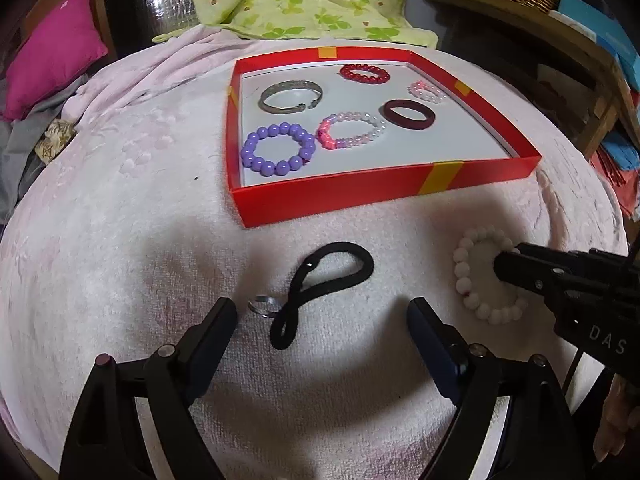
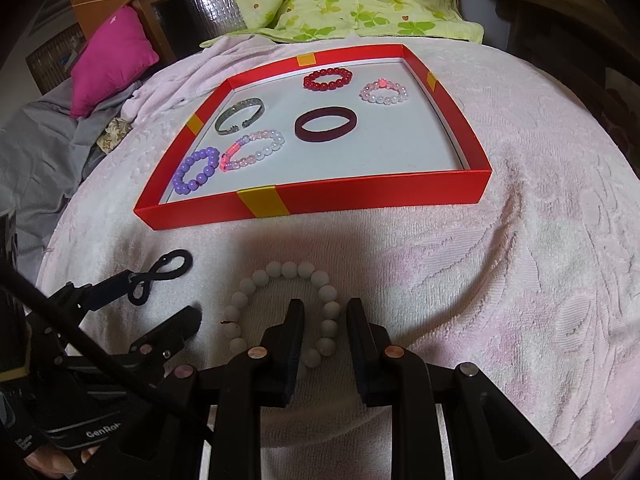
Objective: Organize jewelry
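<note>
Left wrist view: we're hovering the left claw [image 1: 322, 316] w/ jaws spread wide and nothing pressed between them, straddling the black hair tie [image 1: 320, 284] lying twisted in a figure-eight on the pink towel [image 1: 120, 240]; a small silver ring [image 1: 262, 305] is sitting just beside the tie's lower loop, near the left finger [image 1: 218, 328]. We're judging the tie as the left's target, so we should be closing on its crossing point and keeping the ring outside the pinch. The red tray [image 1: 360, 196] beyond is already holding six pcs, incl. a purple bead bracelet [image 1: 278, 149] and a silver bangle [image 1: 290, 96]. Right wrist view: the right claw [image 2: 323, 312] is narrowed but, as far as we can tell, not clamped; its fingers are flanking the right-hand side of the white bead bracelet [image 2: 280, 276], one inside the ring, one outside. For a clean pickup we're thinking: squeeze on the beads themselves, not the gap btwn them, since round beads will likely roll. The tray's near-right floor [image 2: 400, 152] is looking free for the drop.
</note>
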### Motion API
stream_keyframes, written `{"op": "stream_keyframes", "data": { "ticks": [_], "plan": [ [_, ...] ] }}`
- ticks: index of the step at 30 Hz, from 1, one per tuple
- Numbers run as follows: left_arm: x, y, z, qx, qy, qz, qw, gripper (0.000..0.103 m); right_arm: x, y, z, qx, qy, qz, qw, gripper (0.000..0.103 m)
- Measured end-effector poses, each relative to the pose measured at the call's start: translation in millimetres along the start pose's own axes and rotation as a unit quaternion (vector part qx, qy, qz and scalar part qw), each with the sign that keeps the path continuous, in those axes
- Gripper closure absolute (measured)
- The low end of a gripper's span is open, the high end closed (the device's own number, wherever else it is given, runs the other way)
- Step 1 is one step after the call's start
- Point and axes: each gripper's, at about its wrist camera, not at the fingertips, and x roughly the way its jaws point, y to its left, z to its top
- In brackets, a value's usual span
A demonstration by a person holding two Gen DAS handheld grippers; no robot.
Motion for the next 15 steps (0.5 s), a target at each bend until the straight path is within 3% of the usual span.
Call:
{"op": "stream_keyframes", "data": {
  "ticks": [15],
  "plan": [
    [1.2,3.7,-0.5,-0.002,-0.002,0.0,1.0,0.013,0.7,-0.2,0.3,0.001,0.0,0.0,1.0,0.079]
  ]
}}
